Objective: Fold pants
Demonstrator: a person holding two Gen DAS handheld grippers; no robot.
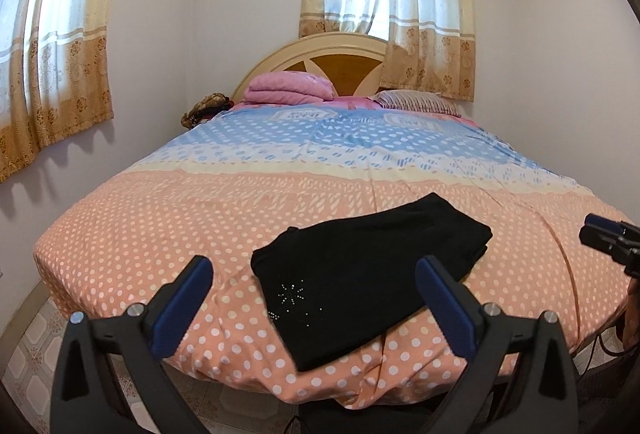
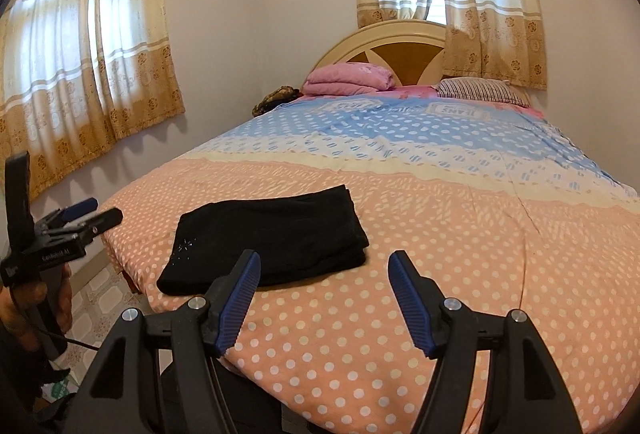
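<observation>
Black pants (image 1: pixel 368 274) lie folded into a compact rectangle near the foot of the bed, with a small rhinestone star pattern on the near corner; they also show in the right wrist view (image 2: pixel 268 238). My left gripper (image 1: pixel 314 274) is open and empty, held back from the bed's edge with the pants between its fingers in view. My right gripper (image 2: pixel 324 268) is open and empty, just to the right of the pants. The left gripper also shows at the left of the right wrist view (image 2: pixel 96 212), and the right gripper at the right edge of the left wrist view (image 1: pixel 596 230).
The bed (image 2: pixel 440 274) has an orange polka-dot and blue cover. A folded pink blanket (image 2: pixel 348 78) and a striped pillow (image 2: pixel 480 90) lie by the headboard (image 2: pixel 400 46). Curtained windows are on the left and back walls. Tiled floor (image 2: pixel 96 298) is at the left.
</observation>
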